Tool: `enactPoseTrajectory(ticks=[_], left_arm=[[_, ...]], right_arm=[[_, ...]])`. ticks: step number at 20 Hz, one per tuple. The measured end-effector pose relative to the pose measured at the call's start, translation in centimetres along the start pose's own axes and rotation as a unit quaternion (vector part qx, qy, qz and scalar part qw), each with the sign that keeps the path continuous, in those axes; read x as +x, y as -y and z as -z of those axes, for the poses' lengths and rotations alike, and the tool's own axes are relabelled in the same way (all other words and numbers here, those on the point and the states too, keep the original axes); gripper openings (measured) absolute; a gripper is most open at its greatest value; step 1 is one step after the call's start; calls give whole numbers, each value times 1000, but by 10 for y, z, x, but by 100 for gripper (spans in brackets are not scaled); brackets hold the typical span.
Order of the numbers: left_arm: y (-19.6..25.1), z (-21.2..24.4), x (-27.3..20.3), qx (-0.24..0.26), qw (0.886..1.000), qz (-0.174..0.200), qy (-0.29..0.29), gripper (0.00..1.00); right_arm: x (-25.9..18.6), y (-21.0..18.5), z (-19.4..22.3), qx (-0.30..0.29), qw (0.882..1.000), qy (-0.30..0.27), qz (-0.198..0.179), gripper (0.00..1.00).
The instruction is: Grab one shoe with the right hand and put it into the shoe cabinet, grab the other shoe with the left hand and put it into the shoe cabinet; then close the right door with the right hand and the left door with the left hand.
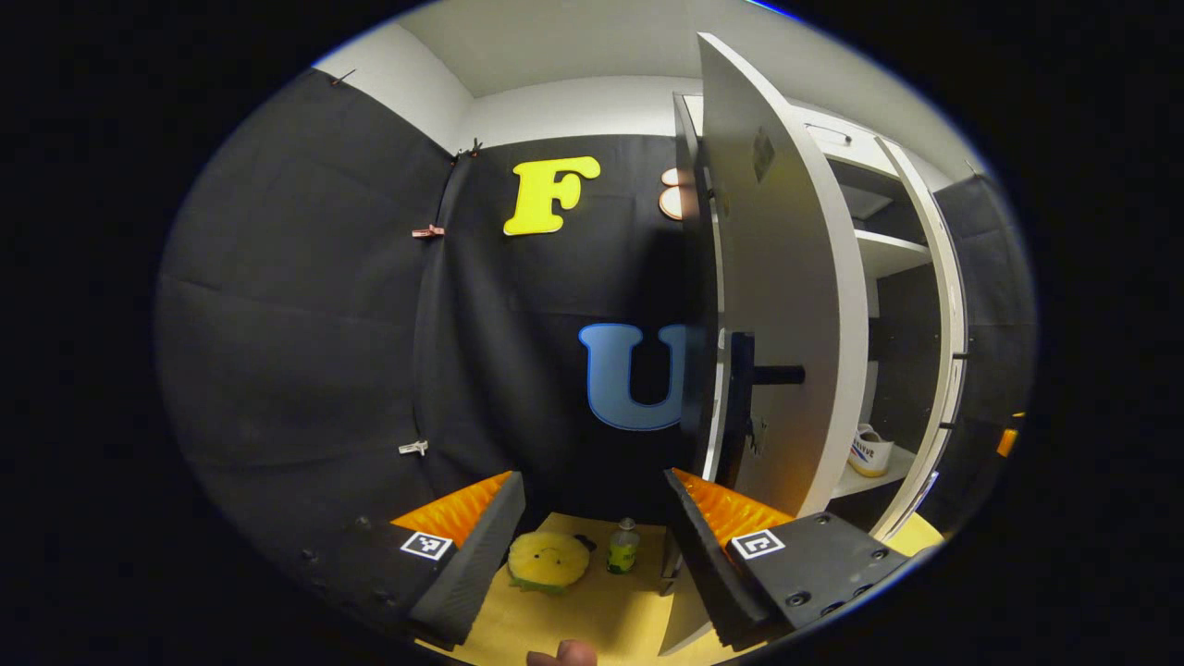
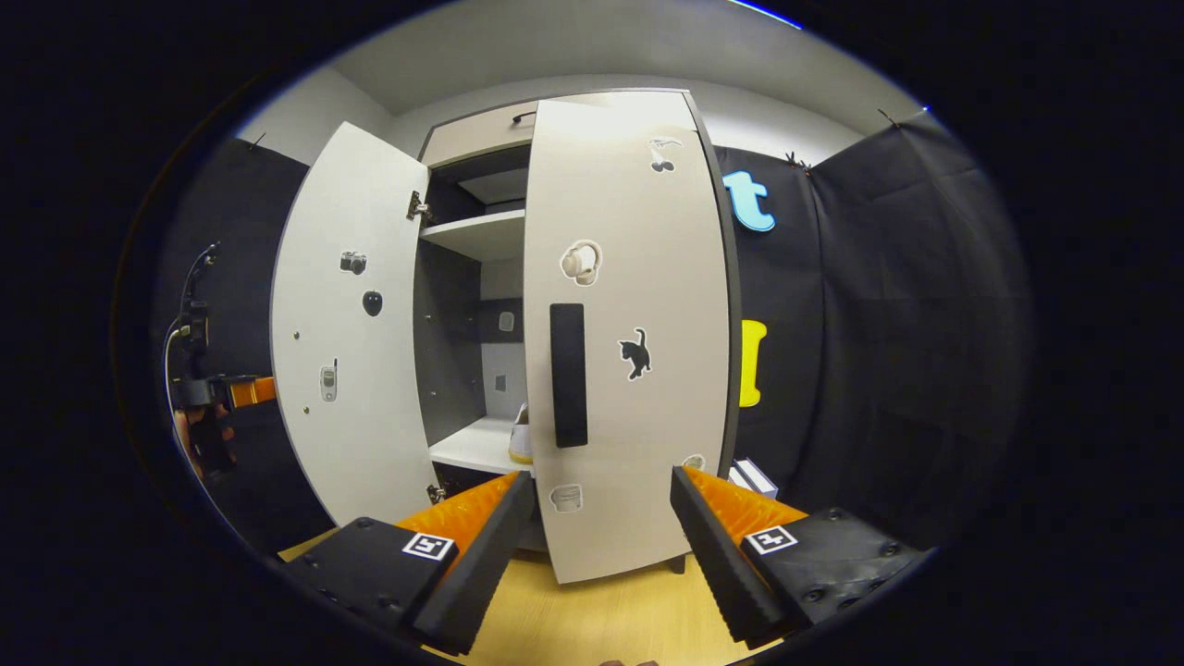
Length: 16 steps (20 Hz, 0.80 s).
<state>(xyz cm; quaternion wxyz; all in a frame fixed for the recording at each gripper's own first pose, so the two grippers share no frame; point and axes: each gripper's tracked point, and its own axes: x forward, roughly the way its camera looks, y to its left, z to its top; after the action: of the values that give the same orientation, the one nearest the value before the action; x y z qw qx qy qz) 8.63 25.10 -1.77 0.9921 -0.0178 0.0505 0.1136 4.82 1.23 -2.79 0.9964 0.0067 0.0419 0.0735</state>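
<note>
We judge the white shoe cabinet's [image 2: 481, 236] two stiff, light, hinged doors need only a push on the outer face. The right white door [image 2: 629, 324], carrying one black bar handle [image 2: 568, 375], stands partly swung; the left white door [image 2: 347, 324] gapes. One white shoe [image 1: 870, 451] sits on the cabinet's lower shelf. Right gripper [image 2: 601, 532] and left gripper [image 1: 592, 541] both spread wide, empty.

Right gripper [image 2: 597, 546] in foreground, jaws spread wide, nothing between them. Ahead: tall white shoe cabinet [image 2: 481, 185] on pale wooden floor [image 2: 592, 620]. Right door [image 2: 629, 333], white with stickers and black vertical handle [image 2: 568, 375], nearly closed. Left door [image 2: 347, 324] swung wide open. Pale shoe [image 2: 521, 435] on lower shelf [image 2: 472, 449], partly hidden behind right door edge. Other gripper [image 2: 217, 393], held by hand, at far left beyond left door.
</note>
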Motion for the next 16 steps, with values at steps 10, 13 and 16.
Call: enactPoseTrajectory(ticks=[10, 13, 16], left_arm=[[44, -3, -7, 5, 1000, 20, 4, 88], [85, -4, -12, 13, 999, 51, 5, 88], [136, -4, -11, 8, 995, 99, 5, 89]], right_arm=[[-12, 25, 3, 16, 1000, 1, -3, 97], [-22, 37, 0, 22, 1000, 5, -2, 96], [-30, 48, -3, 22, 1000, 9, -1, 96]])
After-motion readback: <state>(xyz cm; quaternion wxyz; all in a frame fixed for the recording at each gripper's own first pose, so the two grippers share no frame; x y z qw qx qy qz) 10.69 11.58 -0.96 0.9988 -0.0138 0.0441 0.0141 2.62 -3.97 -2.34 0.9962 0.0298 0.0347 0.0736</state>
